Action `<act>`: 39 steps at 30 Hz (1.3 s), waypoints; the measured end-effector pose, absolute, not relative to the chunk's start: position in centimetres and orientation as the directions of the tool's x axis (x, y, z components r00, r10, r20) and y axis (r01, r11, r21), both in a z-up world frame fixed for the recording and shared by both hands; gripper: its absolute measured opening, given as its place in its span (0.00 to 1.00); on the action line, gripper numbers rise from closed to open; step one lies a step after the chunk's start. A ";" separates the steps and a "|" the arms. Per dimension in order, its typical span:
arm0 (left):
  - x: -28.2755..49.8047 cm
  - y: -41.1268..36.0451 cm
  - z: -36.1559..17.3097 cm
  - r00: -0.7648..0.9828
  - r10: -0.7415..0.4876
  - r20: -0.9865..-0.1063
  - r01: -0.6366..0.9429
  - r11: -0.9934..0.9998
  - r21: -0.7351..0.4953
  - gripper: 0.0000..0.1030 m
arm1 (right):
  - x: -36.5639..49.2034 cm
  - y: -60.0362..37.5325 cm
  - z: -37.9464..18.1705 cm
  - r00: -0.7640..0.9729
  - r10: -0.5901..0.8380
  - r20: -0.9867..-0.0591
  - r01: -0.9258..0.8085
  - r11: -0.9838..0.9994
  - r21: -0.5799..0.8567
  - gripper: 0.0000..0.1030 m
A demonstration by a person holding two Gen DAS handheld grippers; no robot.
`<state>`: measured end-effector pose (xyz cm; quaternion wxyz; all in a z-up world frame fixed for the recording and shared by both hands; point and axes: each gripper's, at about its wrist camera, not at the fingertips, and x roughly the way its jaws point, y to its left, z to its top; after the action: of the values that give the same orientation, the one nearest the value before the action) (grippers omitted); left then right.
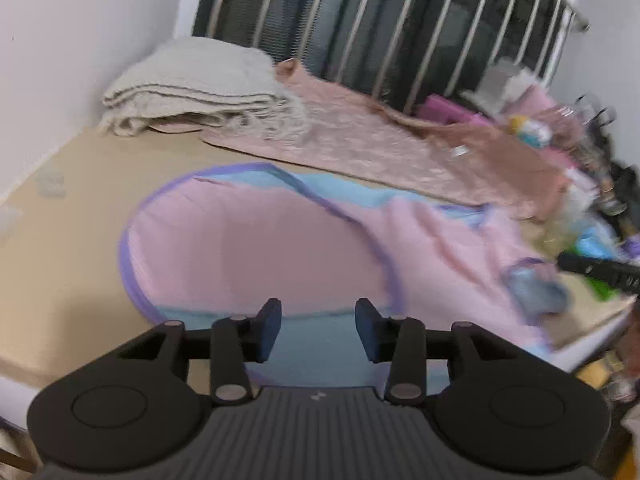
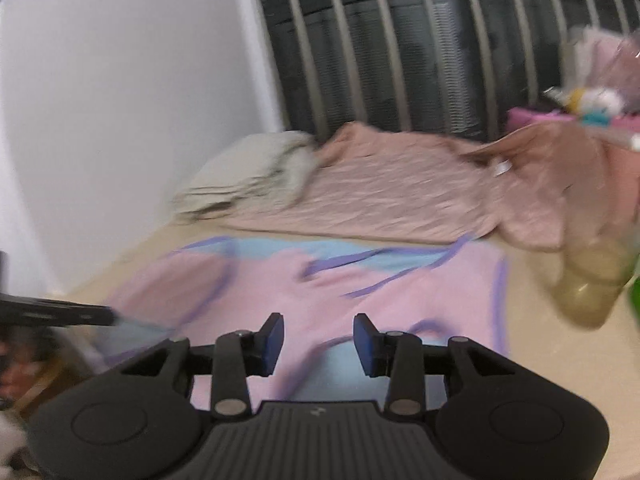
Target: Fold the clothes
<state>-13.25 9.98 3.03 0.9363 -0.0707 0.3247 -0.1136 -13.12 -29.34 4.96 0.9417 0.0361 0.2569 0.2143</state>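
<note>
I've got both grippers, left (image 1: 318, 330) and right (image 2: 319, 344), fingers apart and empty above the pink garment (image 1: 256, 248). Next fold needs a fresh pinch on its purple-trimmed edge.

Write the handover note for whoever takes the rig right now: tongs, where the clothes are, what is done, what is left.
Left tongs: open, nothing between the pads, above the near edge of the pink garment.
Right tongs: open, empty, over the same garment's near edge.
Pink garment with purple trim and blue lining: on the beige tabletop, partly folded over, released.
Behind it: dusty-pink garment spread flat, folded cream blanket at the wall.
Done: one fold, apparently.
Left: finish the pink garment, probably then the dusty-pink one.
</note>
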 end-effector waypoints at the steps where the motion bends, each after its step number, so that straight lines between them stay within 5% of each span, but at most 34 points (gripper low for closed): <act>1: -12.4 9.8 2.8 0.760 -0.247 -0.601 0.163 0.968 -0.192 0.39 | -12.0 -29.1 4.5 0.786 0.389 -0.481 -0.357 0.920 0.161 0.36; 5: -10.6 9.3 2.2 0.754 -0.193 -0.627 0.146 0.981 -0.126 0.40 | -8.2 -27.9 3.5 0.803 0.323 -0.500 -0.313 0.944 0.107 0.36; 10: -10.2 9.5 2.0 0.765 -0.070 -0.640 0.088 0.996 -0.004 0.41 | -4.4 -23.8 3.7 0.748 0.417 -0.516 -0.415 0.901 0.127 0.41; 17: -10.9 11.6 1.8 0.784 -0.042 -0.619 0.050 0.999 -0.004 0.41 | 1.7 -19.1 2.7 0.685 0.380 -0.621 -0.403 0.908 0.111 0.42; 18: -11.0 11.6 1.8 0.785 -0.040 -0.618 0.047 0.999 -0.005 0.41 | 2.2 -18.9 2.5 0.667 0.395 -0.632 -0.413 0.902 0.126 0.35; 19: -10.9 11.6 1.9 0.785 -0.038 -0.618 0.044 0.999 -0.005 0.41 | 2.7 -18.7 2.2 0.648 0.409 -0.643 -0.423 0.895 0.143 0.08; 20: -10.8 11.6 1.9 0.785 -0.033 -0.618 0.042 0.999 -0.001 0.42 | 3.3 -18.5 2.0 0.628 0.423 -0.653 -0.432 0.888 0.160 0.00; 27: -10.7 11.4 1.8 0.792 -0.020 -0.611 0.029 1.000 0.004 0.49 | 5.6 -18.7 3.7 0.776 0.314 -0.547 -0.339 0.939 0.058 0.06; 32: -10.8 11.5 1.7 0.797 -0.016 -0.604 0.020 1.000 0.000 0.50 | 5.7 -20.0 2.8 0.711 0.327 -0.623 -0.309 0.941 0.140 0.13; 34: -10.9 11.4 1.6 0.799 -0.016 -0.600 0.020 1.000 0.000 0.51 | 4.0 -21.1 3.3 0.683 0.452 -0.573 -0.374 0.891 0.257 0.40; 35: -10.8 11.3 1.6 0.799 -0.015 -0.601 0.022 1.000 0.005 0.54 | 3.3 -20.9 3.5 0.666 0.485 -0.567 -0.404 0.873 0.273 0.41; 38: -10.7 11.0 1.7 0.797 -0.013 -0.604 0.026 1.000 0.013 0.56 | 3.0 -18.7 3.0 0.660 0.430 -0.616 -0.442 0.885 0.144 0.27; 39: -10.7 11.0 1.7 0.796 -0.014 -0.605 0.026 1.000 0.012 0.56 | 3.3 -18.4 2.8 0.661 0.409 -0.629 -0.434 0.892 0.124 0.06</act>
<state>-10.66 10.98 1.68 0.9476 0.0099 0.3192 -0.0105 3.32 -18.37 2.81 0.9112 -0.0184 0.3405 0.2313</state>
